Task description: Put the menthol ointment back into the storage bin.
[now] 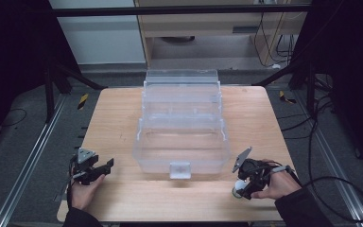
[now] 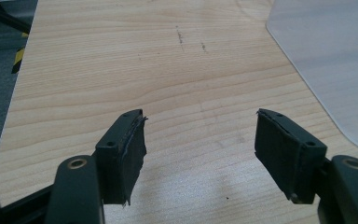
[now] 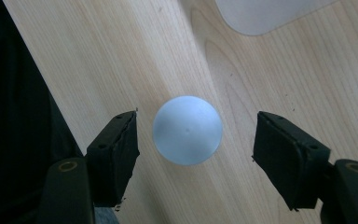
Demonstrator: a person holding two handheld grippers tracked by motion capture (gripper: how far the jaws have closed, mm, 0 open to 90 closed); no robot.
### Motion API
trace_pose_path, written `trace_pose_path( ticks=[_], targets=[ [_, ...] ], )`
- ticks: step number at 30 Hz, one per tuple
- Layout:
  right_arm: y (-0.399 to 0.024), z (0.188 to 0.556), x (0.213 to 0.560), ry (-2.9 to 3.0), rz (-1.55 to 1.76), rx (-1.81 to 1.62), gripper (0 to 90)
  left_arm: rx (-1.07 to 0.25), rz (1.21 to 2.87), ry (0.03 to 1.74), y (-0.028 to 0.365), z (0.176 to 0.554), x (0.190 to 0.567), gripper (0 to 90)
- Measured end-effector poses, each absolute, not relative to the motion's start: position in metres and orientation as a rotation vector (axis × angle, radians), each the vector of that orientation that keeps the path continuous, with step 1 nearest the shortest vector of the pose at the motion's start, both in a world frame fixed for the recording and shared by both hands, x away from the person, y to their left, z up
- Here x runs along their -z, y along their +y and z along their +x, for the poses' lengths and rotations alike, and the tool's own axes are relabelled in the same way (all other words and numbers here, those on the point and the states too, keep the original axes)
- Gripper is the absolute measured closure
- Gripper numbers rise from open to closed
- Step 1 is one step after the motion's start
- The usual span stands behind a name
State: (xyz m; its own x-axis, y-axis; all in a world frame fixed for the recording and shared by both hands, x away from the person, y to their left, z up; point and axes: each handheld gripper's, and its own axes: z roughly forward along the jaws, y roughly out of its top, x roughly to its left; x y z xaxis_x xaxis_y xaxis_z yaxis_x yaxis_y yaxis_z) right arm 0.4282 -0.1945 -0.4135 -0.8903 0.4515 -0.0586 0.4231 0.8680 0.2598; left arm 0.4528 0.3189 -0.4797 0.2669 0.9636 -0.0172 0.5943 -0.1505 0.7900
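The white ball (image 3: 187, 130) is resting on the table (image 1: 123, 118), near the clear box's (image 1: 182, 142) front right corner. The right gripper (image 3: 196, 140) is straddling it, pads apart, not touching. The left gripper (image 2: 200, 149) is idling wide, farther off.

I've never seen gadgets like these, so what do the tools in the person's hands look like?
Both are black. The left gripper carries a grey three-cornered plate, as does the right gripper. Each has two blocky black jaws with flat pads. A black cable trails from the right one; dark sleeves cover the forearms.
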Motion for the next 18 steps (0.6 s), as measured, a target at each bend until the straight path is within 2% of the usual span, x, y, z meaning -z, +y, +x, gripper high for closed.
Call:
trace_pose_path(
  ticks=[18],
  targets=[
    [-0.192, 0.431, 0.432, 2.959, 0.661, -0.309, 37.5, -0.672, 1.843, 1.413, 0.319, 0.453, 0.48, 33.1]
  ],
)
